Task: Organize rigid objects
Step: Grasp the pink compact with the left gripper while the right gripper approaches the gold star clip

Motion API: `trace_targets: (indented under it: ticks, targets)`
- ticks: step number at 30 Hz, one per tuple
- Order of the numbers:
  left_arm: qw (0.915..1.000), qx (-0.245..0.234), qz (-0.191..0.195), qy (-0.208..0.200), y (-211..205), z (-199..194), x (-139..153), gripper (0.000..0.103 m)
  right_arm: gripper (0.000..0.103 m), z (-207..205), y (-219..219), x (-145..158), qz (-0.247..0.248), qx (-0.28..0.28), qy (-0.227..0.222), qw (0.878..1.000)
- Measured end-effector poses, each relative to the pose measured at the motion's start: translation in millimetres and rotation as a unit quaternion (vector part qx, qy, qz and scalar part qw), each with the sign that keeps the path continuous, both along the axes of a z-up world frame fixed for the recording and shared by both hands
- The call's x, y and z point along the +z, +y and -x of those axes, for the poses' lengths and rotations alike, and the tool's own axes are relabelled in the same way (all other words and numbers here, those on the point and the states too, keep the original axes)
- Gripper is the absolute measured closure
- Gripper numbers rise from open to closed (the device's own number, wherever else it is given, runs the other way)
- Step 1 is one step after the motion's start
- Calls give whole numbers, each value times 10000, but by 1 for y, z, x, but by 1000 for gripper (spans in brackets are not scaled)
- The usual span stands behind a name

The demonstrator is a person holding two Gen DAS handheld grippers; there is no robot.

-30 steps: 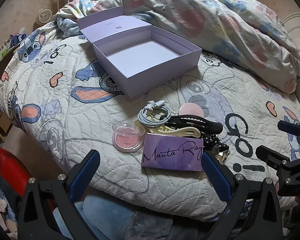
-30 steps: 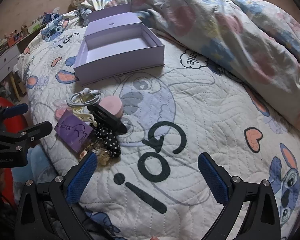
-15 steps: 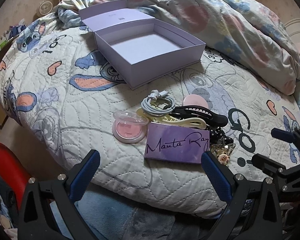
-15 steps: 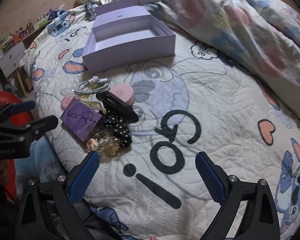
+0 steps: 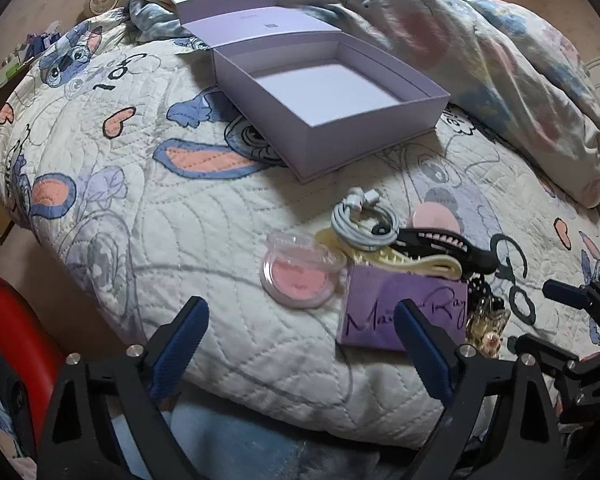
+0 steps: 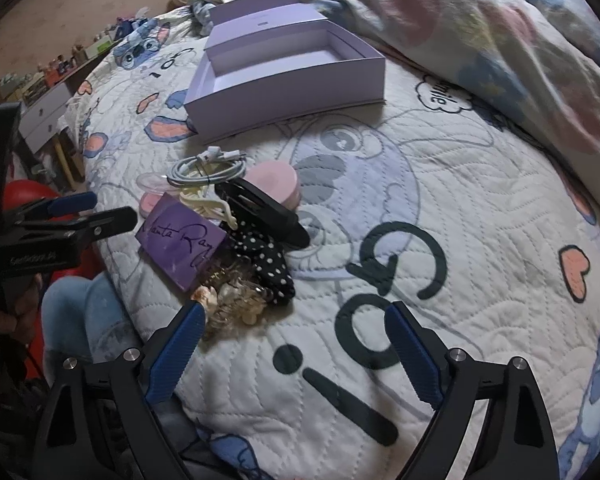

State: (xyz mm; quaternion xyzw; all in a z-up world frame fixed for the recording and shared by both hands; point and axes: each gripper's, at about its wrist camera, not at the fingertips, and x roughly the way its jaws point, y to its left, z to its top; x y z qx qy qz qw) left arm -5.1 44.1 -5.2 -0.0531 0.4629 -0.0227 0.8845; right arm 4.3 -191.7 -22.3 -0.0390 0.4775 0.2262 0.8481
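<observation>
An open, empty lilac box (image 5: 332,92) (image 6: 288,76) sits on the quilted bed with its lid folded back. In front of it lies a pile: a coiled white cable (image 5: 364,220) (image 6: 208,170), a round pink compact (image 5: 300,276), a cream hair claw (image 5: 404,260), a black hair clip (image 5: 444,244) (image 6: 264,208), a purple "Manta Ray" palette (image 5: 404,312) (image 6: 180,240), a polka-dot scrunchie (image 6: 268,264) and a gold trinket (image 6: 232,300). My left gripper (image 5: 300,344) is open just short of the compact and palette. My right gripper (image 6: 292,352) is open, beside the trinket.
A rumpled floral duvet (image 5: 480,40) is heaped behind and right of the box. The bed edge drops off at the near left, with a red object (image 5: 12,328) and drawers (image 6: 44,108) beyond. The left gripper also shows in the right wrist view (image 6: 84,212).
Both grippers have moved forward toward the pile of items, which now looks larger and closer. Both stay open. Nothing on the bed has moved.
</observation>
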Motion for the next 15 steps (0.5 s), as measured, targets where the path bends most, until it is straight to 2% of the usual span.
trace_targets:
  ticks: [4, 8, 13, 15]
  targets:
    - [9999, -48, -12, -155, 5, -11, 8, 9, 11, -5, 4, -1, -37, 66, -17, 10000]
    - [9996, -80, -194, -197, 7, -24, 9, 15, 11, -12, 4, -3, -91, 54, 10, 9999]
    - [9996, -112, -259, -30, 13, -37, -4, 23, 11, -19, 5, -6, -76, 20, 62, 9999]
    - [9997, -126, -169, 93, 15, -43, -12, 32, 11, -21, 4, -7, -80, 9, 83, 9999]
